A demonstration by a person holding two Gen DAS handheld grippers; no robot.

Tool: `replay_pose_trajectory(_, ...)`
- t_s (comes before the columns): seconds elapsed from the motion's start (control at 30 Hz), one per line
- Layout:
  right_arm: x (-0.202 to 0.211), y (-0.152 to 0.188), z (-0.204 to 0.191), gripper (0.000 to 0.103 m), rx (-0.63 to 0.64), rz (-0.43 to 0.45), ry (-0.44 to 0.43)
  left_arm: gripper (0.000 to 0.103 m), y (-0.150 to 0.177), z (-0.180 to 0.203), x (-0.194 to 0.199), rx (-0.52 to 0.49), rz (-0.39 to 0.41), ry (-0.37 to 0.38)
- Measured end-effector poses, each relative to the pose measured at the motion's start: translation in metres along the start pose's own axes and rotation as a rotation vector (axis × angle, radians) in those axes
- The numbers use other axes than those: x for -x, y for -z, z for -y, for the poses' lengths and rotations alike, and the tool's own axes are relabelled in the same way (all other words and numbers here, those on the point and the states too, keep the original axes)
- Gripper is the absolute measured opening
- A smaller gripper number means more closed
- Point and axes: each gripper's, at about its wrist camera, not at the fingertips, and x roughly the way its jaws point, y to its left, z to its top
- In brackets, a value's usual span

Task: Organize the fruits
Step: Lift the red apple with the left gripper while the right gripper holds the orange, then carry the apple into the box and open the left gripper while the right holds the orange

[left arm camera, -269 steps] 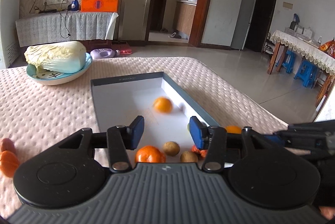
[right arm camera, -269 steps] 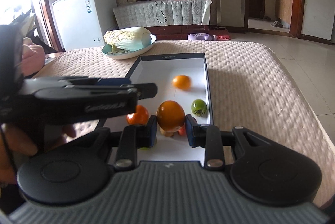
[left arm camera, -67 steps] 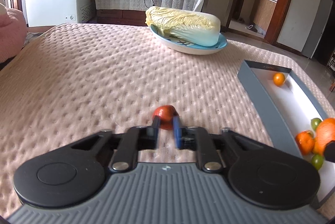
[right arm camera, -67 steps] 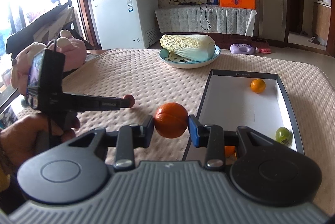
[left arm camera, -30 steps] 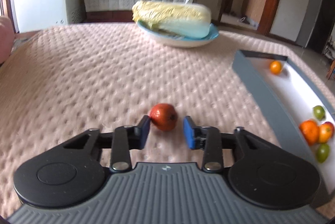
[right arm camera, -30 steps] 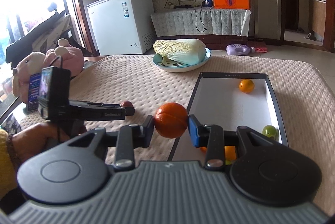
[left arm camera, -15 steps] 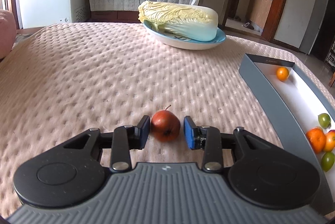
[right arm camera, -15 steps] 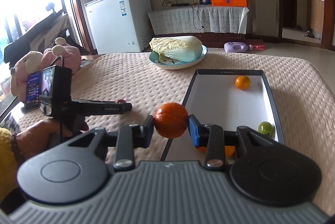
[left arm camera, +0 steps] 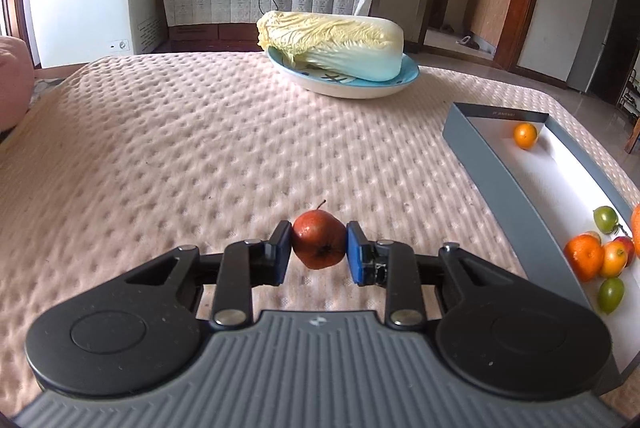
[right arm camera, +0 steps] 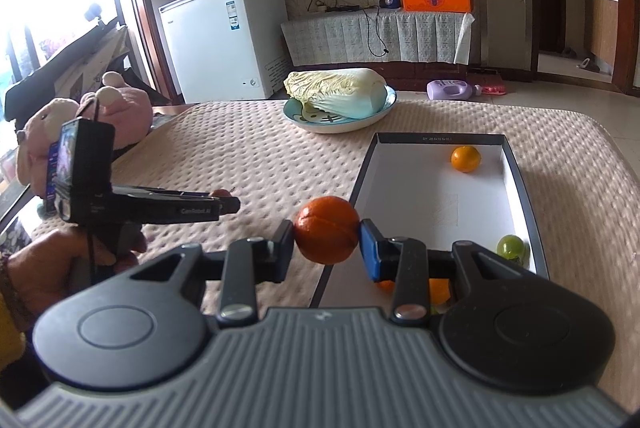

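The cloth (left arm camera: 200, 147) is pale pink with a dimpled pattern. On it, the tray (left arm camera: 500, 171) is grey outside, white inside, holding orange and green fruit. The plate (left arm camera: 344, 87) is light blue; the cabbage (left arm camera: 336, 43) pale yellow-green. The pear (left arm camera: 318, 240) is russet red.

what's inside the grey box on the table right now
In the grey box: one orange alone at the far end, and near the front a cluster of an orange, reddish fruits and two green ones. The right gripper hides part of that near end.
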Motion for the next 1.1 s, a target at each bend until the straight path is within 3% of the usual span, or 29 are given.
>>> replay_pose_trajectory(0.43, 0.013, 0.003, 0.008, 0.039, -0.003, 0.009, 0.029, 0.034, -0.009, 0.049, 0.030, -0.068, 0.048, 0.069)
replay_pose_trajectory(1.1, 0.037, 0.015, 0.035, 0.039, -0.023, -0.006, 0.079, 0.034, -0.011, 0.115, 0.017, -0.118, 0.053, 0.153)
